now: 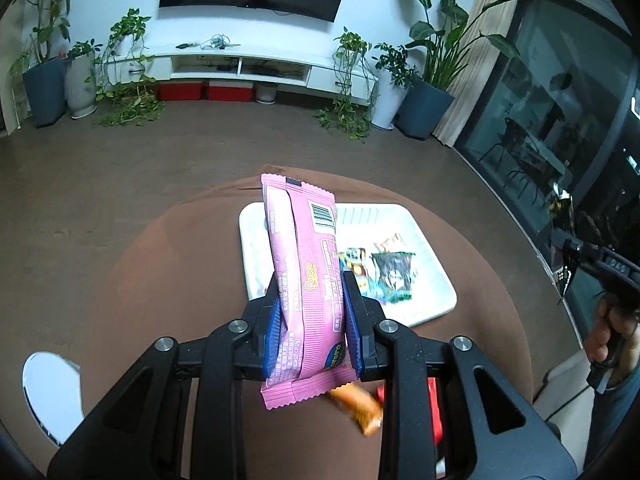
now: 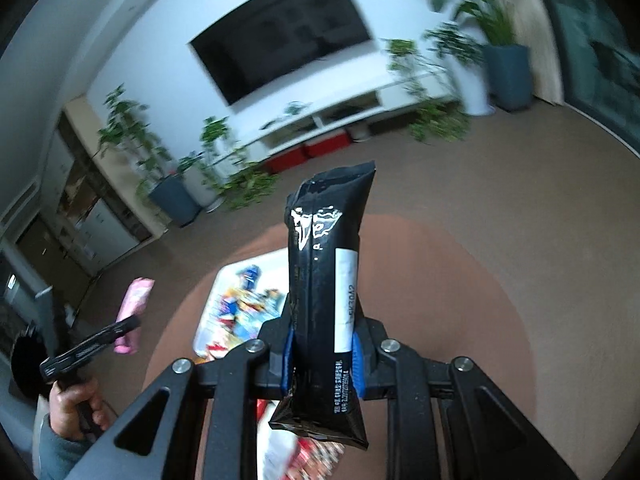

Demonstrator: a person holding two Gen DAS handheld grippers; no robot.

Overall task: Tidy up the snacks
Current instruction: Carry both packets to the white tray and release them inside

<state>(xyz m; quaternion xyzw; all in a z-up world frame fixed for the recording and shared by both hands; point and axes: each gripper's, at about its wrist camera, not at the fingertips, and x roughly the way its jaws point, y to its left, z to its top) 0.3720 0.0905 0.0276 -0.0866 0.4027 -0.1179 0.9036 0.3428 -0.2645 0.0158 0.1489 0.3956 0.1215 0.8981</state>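
Blue pads point(image 1: 273, 332) of the left gripper point(image 1: 310, 320) sit closest to the lens, pinched narrow on a pink snack pack point(image 1: 306, 280) that stands upright btwn them, barcode end up, crimped tail hanging below the jaws. Same story in the right wrist view: right gripper point(image 2: 323, 354) is clamped on a black snack pack point(image 2: 326, 280), also upright, white label strip facing the cam.

Landmark = white tray point(image 1: 436, 304) on the round brown table point(image 1: 160, 280). Pink pack is held up off the table, on the near-left side of the tray as the left cam sees it. Black pack is likewise up in the air, near-right of the tray point(image 2: 208, 300). Tray already holds a few wrappers point(image 1: 390, 276). More loose snacks lie on the table nearer than the tray, incl. an orange one point(image 1: 358, 404), blurred.

Step, as I read it: both packs picked, now the carry toward the tray. Next calls for bringing each pack over a bare part of the tray, lowering, then opening the jaws w/o knocking what's already in there.

Pose: both grippers angled down toward the table. Right hand point(image 1: 612, 336) shows at the far right of the left view, well to the right of the tray; left hand point(image 2: 74, 408) grips its handle at lower left of the right view, pink pack point(image 2: 134, 312) sticking up from it.
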